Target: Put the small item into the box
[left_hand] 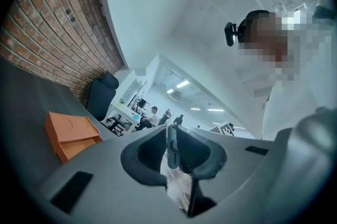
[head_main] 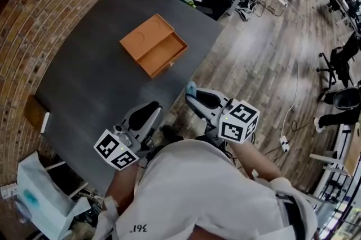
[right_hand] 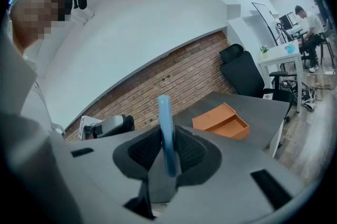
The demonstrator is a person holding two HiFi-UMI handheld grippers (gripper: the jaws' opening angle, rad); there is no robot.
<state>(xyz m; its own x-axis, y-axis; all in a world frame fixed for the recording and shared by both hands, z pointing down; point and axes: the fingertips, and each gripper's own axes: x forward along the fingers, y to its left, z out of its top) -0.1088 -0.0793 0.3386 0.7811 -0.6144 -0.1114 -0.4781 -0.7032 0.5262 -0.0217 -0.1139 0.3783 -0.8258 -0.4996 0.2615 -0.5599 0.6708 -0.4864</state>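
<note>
Right gripper (right_hand: 168,150) pinches 1 blue item (right_hand: 164,112), left gripper (left_hand: 171,145) closed, 1 orange box (head_main: 153,45) open.

Dark grey table (head_main: 96,75) by brick wall (head_main: 34,18), wood floor (head_main: 259,64), black office chair (right_hand: 242,72), white desk (right_hand: 279,56).

A dark grey worktop (head_main: 96,81) stands beside a red brick wall (head_main: 45,13), on a floor of wood planks (head_main: 259,58). Above the brick the wall is plain and pale (right_hand: 147,22). A black office chair (right_hand: 243,72) sits past the worktop's far end, next to a white desk (right_hand: 281,57). A thin cable (head_main: 298,64) trails over the planks to a white power strip (head_main: 284,144). More black chairs (head_main: 340,58) stand at the right. Long ceiling lights (left_hand: 183,84) glow in the open office beyond.
</note>
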